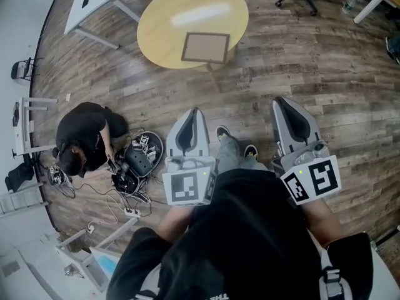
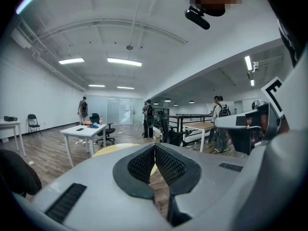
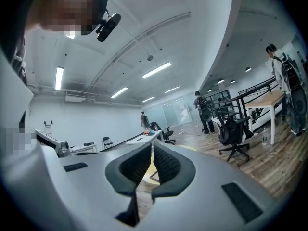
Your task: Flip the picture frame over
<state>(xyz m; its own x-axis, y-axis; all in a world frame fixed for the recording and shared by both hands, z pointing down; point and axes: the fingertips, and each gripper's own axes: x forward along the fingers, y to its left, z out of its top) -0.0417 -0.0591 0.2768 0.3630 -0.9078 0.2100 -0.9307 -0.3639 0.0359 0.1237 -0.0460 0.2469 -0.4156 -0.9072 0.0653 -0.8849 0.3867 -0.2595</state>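
My left tongs and right tongs are shut, holding nothing. Shut like this, they could push the picture frame off the table.

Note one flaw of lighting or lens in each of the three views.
Head view: a pale glare streak lies on the round yellow table beyond the picture frame, and the fisheye bends the floorboards. Left gripper view: the ceiling light strips are blown white, the corners dark. Right gripper view: the ceiling lines bow strongly, the edges vignetted.
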